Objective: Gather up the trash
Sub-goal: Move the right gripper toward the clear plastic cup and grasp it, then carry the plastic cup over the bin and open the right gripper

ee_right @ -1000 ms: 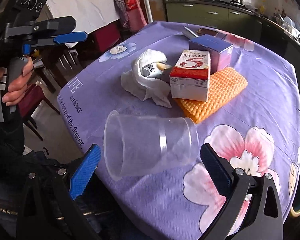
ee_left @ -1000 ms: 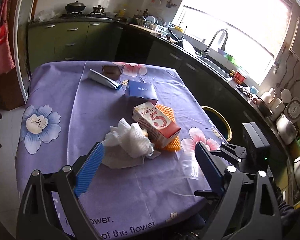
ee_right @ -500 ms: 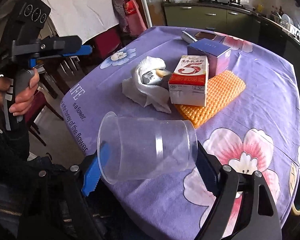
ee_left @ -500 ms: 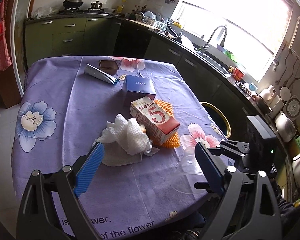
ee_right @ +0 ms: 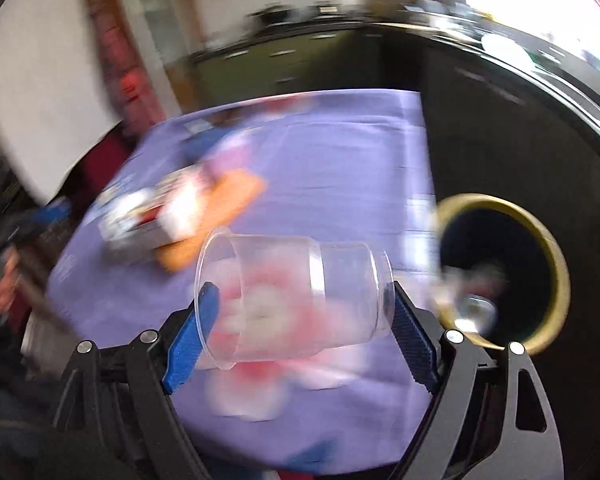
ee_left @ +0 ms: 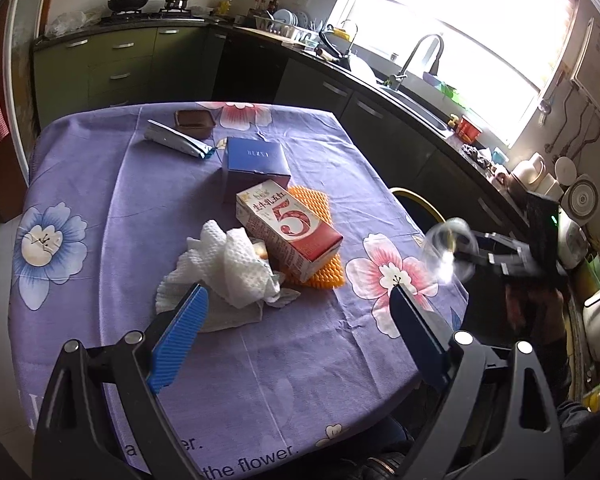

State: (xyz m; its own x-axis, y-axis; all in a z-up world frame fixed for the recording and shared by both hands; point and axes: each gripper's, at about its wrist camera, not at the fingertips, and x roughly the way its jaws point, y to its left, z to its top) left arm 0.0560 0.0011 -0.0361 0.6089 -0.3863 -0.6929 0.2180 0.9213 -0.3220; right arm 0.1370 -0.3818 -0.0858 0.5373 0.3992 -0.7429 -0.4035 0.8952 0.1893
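Your left gripper (ee_left: 296, 328) hangs with its jaws wide apart and nothing between them, pointed down at the crumpled paper towel (ee_left: 236, 268) on the purple tablecloth (ee_left: 100, 208). The milk carton (ee_left: 288, 232) lies at the towel's 2 o'clock on an orange mesh pad (ee_left: 320, 276), with a blue box (ee_left: 256, 164) at the carton's 11 o'clock.

Your right gripper (ee_right: 300, 320) has the clear plastic cup (ee_right: 292, 300) pinched lengthwise, one pad on the rim and the other on the base, so the jaws stand wide yet loaded. The step in hand looks like carrying that cup to the gold-rimmed trash bin (ee_right: 556, 248), which sits at the cup's 3 o'clock, just past the table edge. Next you'd need to bring the cup over the bin's mouth and let the jaws part (there already seems to be something at the bottom).

Compared with a second ago, the cup has left the tablecloth: then it lay on its side between open pads, and now it is gripped, lifted and swung toward the bin. Your left gripper has barely shifted.
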